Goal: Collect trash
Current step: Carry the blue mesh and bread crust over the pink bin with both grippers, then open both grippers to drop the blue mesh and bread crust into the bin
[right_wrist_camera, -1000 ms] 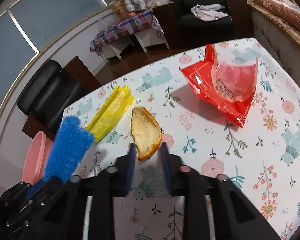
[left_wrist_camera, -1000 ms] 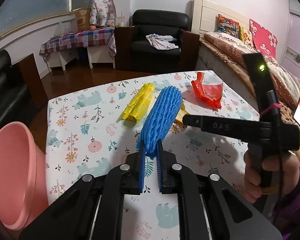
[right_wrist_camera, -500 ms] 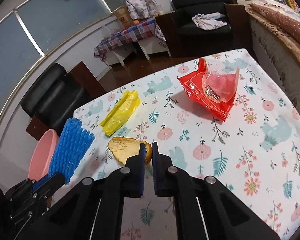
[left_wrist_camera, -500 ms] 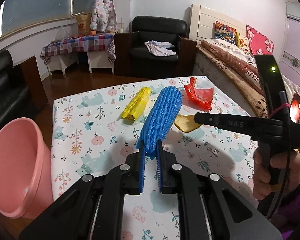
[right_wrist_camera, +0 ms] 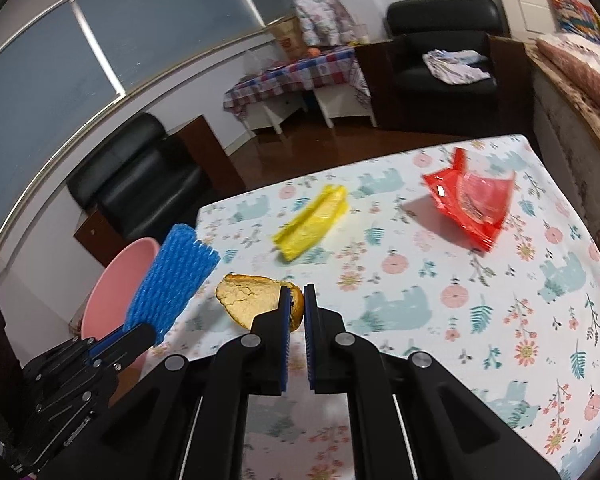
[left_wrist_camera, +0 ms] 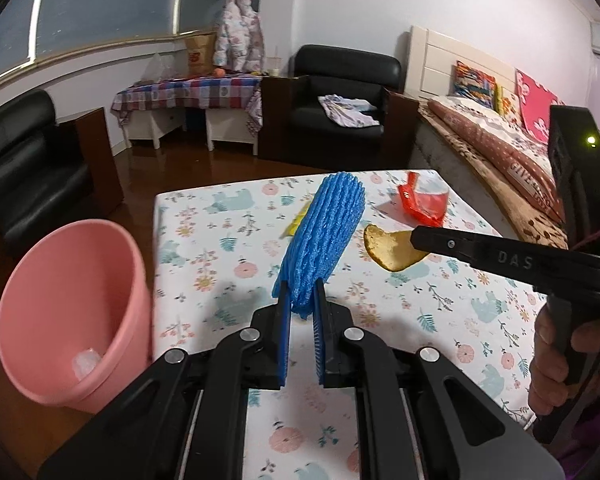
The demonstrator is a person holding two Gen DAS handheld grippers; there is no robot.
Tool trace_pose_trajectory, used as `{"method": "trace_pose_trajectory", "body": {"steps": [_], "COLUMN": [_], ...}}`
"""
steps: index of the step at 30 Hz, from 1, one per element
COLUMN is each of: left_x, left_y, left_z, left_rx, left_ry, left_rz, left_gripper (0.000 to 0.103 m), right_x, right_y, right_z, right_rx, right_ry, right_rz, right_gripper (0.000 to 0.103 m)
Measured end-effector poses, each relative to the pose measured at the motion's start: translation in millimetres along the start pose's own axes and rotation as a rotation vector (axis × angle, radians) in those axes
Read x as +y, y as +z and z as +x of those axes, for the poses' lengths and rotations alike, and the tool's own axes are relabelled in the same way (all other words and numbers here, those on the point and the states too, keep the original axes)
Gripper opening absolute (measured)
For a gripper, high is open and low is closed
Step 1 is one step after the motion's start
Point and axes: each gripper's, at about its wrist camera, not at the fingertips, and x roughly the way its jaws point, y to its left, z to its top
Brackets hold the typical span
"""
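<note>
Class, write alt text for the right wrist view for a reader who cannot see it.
The right hand-held gripper pinches an orange peel above a floral tablecloth. At left, the left hand-held gripper holds a blue foam net near a pink bin; a yellow wrapper and red packet lie beyond.

My right gripper (right_wrist_camera: 296, 300) is clamped on the peel (right_wrist_camera: 248, 300), lifted off the table (right_wrist_camera: 440, 320). Left of the peel, my left gripper (right_wrist_camera: 140, 334) pinches the blue net (right_wrist_camera: 170, 282), in front of the pink bin (right_wrist_camera: 118, 280). Beyond the peel lies the yellow wrapper (right_wrist_camera: 312, 222); the red bag (right_wrist_camera: 470, 206) sits well right of it.
</note>
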Motion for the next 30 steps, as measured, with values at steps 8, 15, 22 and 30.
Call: {"method": "trace_pose_trajectory", "body": {"steps": [8, 15, 22, 30], "left_x": [43, 90, 138, 159], "left_y": [-3, -11, -26, -38], "left_z": [-30, -55, -65, -69], "left_rx": [-0.049, -0.081, -0.063, -0.033], "left_ry": [0.106, 0.234, 0.317, 0.336], "left_rz": [-0.056, -0.121, -0.22, -0.253], "left_gripper": [0.01, 0.01, 0.01, 0.01], "right_x": [51, 114, 178, 221], "right_y": [9, 13, 9, -7], "right_z": [7, 28, 57, 92], "right_rx": [0.015, 0.061, 0.129, 0.191], "right_ry": [0.052, 0.13, 0.216, 0.221], "right_rz": [-0.088, -0.221, -0.305, -0.382], "right_gripper": [0.006, 0.006, 0.006, 0.006]}}
